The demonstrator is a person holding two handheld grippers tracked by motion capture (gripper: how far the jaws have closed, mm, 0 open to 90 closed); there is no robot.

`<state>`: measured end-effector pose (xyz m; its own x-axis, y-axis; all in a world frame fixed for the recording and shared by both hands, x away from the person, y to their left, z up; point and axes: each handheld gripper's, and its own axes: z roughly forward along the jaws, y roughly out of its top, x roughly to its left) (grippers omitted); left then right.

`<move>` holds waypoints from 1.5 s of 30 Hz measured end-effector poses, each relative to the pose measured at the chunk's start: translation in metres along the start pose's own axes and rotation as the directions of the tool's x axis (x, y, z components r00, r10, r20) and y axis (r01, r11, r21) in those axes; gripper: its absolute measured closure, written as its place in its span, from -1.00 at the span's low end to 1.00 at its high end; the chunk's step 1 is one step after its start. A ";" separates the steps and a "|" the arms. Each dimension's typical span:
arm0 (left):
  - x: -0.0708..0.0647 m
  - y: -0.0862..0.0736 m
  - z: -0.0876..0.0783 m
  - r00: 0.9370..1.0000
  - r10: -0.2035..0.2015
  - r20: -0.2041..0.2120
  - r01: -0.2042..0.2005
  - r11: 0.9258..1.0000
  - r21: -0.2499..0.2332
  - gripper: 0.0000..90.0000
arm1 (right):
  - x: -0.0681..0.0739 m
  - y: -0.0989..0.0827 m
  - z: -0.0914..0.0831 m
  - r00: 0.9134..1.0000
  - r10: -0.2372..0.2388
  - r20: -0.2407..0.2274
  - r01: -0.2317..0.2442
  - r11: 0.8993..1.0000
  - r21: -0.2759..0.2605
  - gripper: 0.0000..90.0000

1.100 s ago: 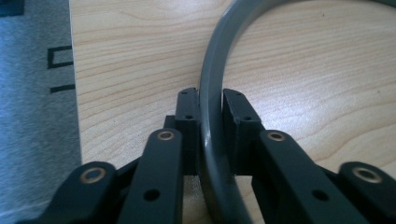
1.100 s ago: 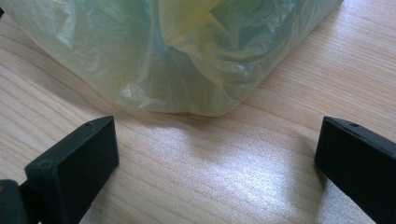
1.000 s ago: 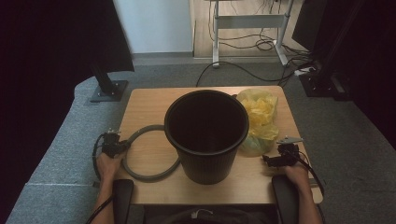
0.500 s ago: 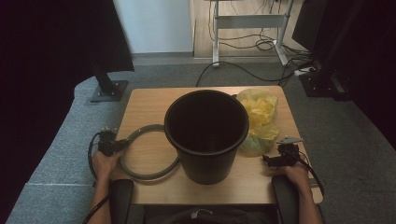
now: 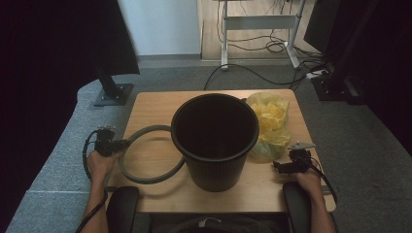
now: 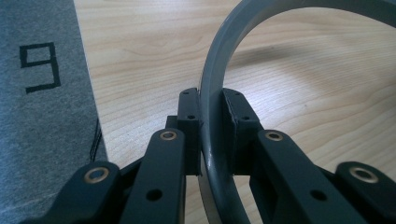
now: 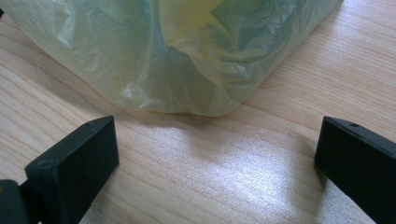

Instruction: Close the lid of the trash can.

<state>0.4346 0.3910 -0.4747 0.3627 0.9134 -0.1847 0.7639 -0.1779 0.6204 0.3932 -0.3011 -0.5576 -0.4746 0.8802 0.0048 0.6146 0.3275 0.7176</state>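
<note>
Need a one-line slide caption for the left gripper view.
Left gripper clamped on the grey ring above the wooden table.

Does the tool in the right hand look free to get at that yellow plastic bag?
Probably yes. The right tool stands open on bare table, with the yellow bag straight ahead and nothing between them.

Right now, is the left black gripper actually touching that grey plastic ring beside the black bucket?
Touching. In the left gripper view the left gripper has both black pads pressed on the grey plastic ring, with no gap either side.
</note>
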 end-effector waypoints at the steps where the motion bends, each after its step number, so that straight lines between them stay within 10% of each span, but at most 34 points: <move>1: 0.000 0.001 -0.002 1.000 -0.001 0.003 0.001 1.000 -0.001 0.75 | 0.000 0.000 0.000 1.000 0.000 0.000 0.000 1.000 0.000 -1.00; 45: -0.004 0.072 -0.122 1.000 -0.002 0.026 0.002 1.000 -0.019 0.74 | 0.000 0.000 0.000 1.000 -0.007 -0.004 0.007 1.000 0.000 -1.00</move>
<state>0.4233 0.4189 -0.3362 0.3752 0.9038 -0.2058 0.7542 -0.1685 0.6347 0.3933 -0.3005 -0.5575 -0.4810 0.8767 0.0025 0.6117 0.3335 0.7173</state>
